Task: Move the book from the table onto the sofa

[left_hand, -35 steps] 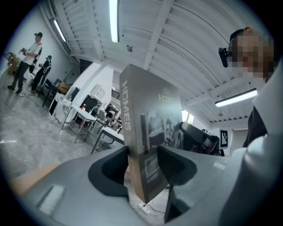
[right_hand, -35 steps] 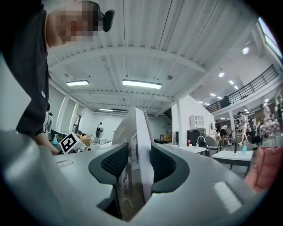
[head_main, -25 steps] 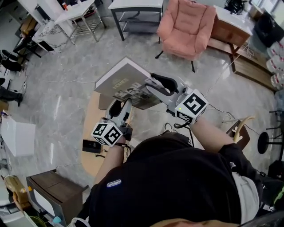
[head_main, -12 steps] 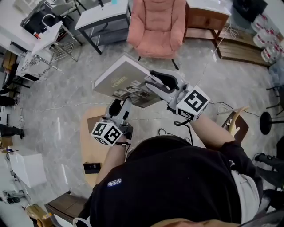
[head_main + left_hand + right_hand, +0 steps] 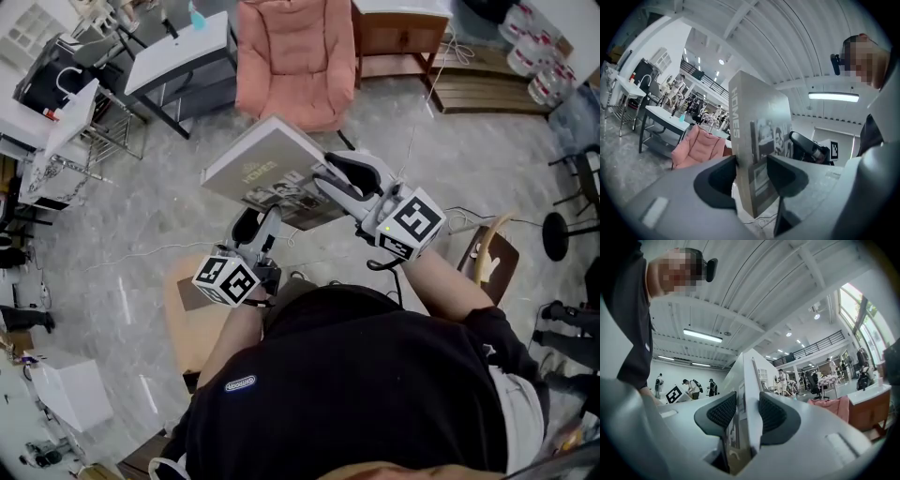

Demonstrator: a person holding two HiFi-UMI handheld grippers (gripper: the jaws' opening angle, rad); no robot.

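The book (image 5: 261,161) is grey-beige, with black-and-white photos on its cover. The sofa (image 5: 295,56) is salmon pink, and the floor (image 5: 141,220) is marbled grey.

Both forearms reach forward, elbows bent; left gripper (image 5: 258,225) about level, jaws pressed on the near edge of the book (image 5: 267,159); right gripper (image 5: 335,178) angled inward from the right, pads clamping the book's right edge.

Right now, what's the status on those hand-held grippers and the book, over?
Left hand-held gripper and right hand-held gripper both shut on the book. Book in the air, off the table. Pink sofa ahead, nothing seen in the way.
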